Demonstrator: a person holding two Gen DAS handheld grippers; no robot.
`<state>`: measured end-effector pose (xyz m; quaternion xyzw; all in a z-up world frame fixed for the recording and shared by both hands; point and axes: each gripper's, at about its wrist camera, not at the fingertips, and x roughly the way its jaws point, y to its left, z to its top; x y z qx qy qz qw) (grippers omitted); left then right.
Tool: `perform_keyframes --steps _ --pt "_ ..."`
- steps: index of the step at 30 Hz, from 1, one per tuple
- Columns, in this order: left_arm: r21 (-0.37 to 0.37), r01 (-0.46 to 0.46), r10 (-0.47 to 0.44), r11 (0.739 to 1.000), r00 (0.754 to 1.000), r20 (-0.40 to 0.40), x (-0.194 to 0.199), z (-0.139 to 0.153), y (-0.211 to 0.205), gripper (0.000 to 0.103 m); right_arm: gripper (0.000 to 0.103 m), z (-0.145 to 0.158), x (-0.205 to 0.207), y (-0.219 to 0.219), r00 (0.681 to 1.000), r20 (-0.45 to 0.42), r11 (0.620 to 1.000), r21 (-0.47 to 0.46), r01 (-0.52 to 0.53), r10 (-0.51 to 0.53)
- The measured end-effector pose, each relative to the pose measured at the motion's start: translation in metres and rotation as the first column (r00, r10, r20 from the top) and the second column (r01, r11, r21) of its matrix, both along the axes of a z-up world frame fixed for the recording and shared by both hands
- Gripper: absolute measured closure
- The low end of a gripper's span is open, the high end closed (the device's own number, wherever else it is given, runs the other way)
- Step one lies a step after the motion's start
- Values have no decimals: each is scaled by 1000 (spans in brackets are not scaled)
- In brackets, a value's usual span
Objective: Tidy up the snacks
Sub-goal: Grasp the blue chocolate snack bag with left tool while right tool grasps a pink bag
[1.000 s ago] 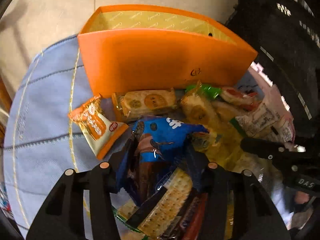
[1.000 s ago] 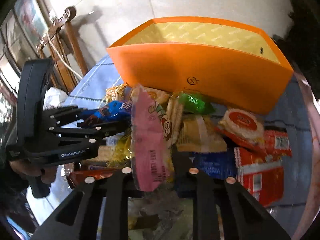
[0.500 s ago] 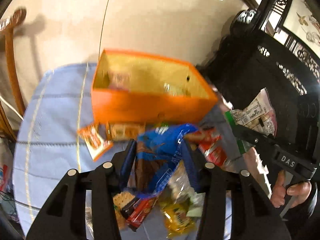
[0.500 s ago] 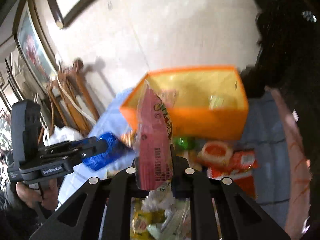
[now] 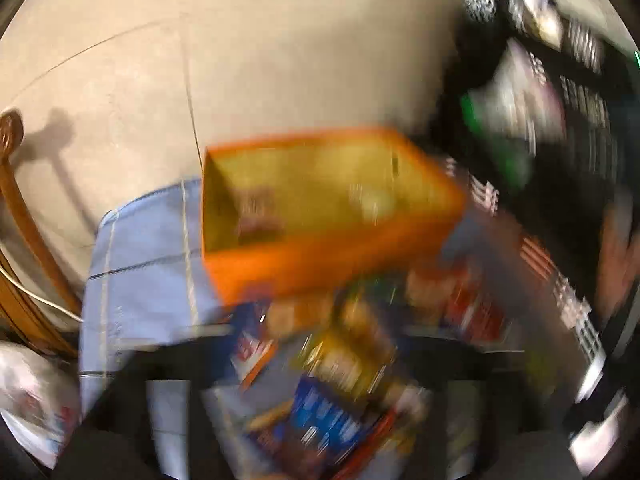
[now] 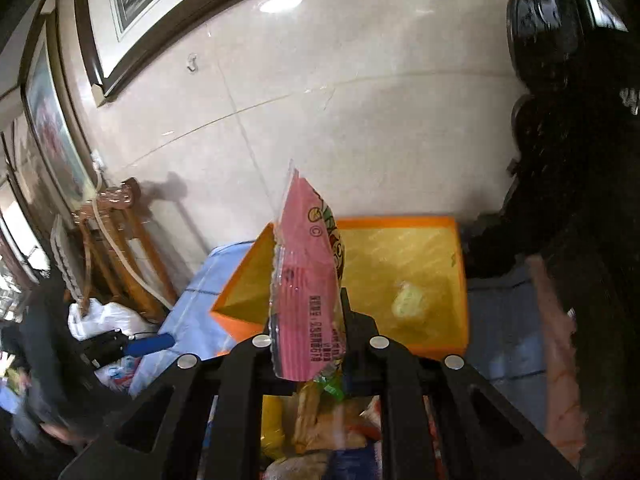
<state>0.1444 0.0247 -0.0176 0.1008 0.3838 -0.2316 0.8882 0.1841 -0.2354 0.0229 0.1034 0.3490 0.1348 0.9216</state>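
An orange box [image 5: 320, 216] with a yellow inside stands on the blue tablecloth [image 5: 140, 256]; it also shows in the right wrist view [image 6: 400, 264], with a pale packet [image 6: 408, 300] in it. My right gripper [image 6: 308, 316] is shut on a pink snack packet [image 6: 304, 300], held upright above the box's near left edge. The left wrist view is badly blurred; my left gripper [image 5: 320, 360] is a dark smear over a pile of snack packets [image 5: 340, 360], and I cannot tell whether it holds anything. In the right wrist view the left gripper [image 6: 120, 346] shows a blue packet [image 6: 150, 344] at its tip.
A tiled wall rises behind the table. A wooden chair [image 6: 116, 248] and a white bag [image 6: 100, 316] are at the left. Dark carved furniture [image 6: 560, 160] stands at the right. More snack packets [image 6: 320, 412] lie under my right gripper.
Both grippers have risen above the pile. The right one carried the pink packet up towards the box. The left view has turned and blurred with fast motion.
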Motion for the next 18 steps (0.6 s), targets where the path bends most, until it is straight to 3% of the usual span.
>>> perform_keyframes --steps 2,4,6,8,10,11,12,13,14,16,18 --pt "96 92 -94 991 995 20 -26 -22 -4 11 88 -3 -6 -1 1000 -13 1000 11 -5 5" --pt "232 175 -181 957 984 4 -47 -51 -10 10 88 -5 -11 -3 1000 -19 1000 17 -4 5" --pt "311 222 -231 924 973 -7 -57 -76 -13 10 88 -8 -14 -6 1000 -30 999 43 5 -4" --pt "414 219 -221 883 974 -44 -55 -110 -17 8 88 -9 -15 -5 999 -38 998 60 10 -7" --pt "453 189 -178 871 982 -67 -45 -136 -13 4 88 -8 -16 -4 999 -42 999 51 8 -6" --pt "390 172 -168 904 985 -47 -43 -135 -2 5 88 -8 -16 -3 999 -44 999 47 6 -4" --pt "315 181 -159 932 983 -93 -38 -135 6 10 88 -8 -17 -2 999 -45 999 43 3 -1" --pt "229 171 -123 958 970 -208 -28 -138 14 27 88 -7 -18 -2 999 -44 999 42 3 -1" --pt "174 119 -70 977 961 -266 -23 -136 18 29 88 -6 -19 -2 999 -42 999 40 6 -4" --pt "96 108 -67 990 930 -361 -18 -125 19 31 88 -4 -20 -3 999 -36 999 42 14 -12" --pt "38 46 -29 998 933 -358 -16 -104 20 31 88 -1 -20 -6 999 -31 999 49 18 -16"
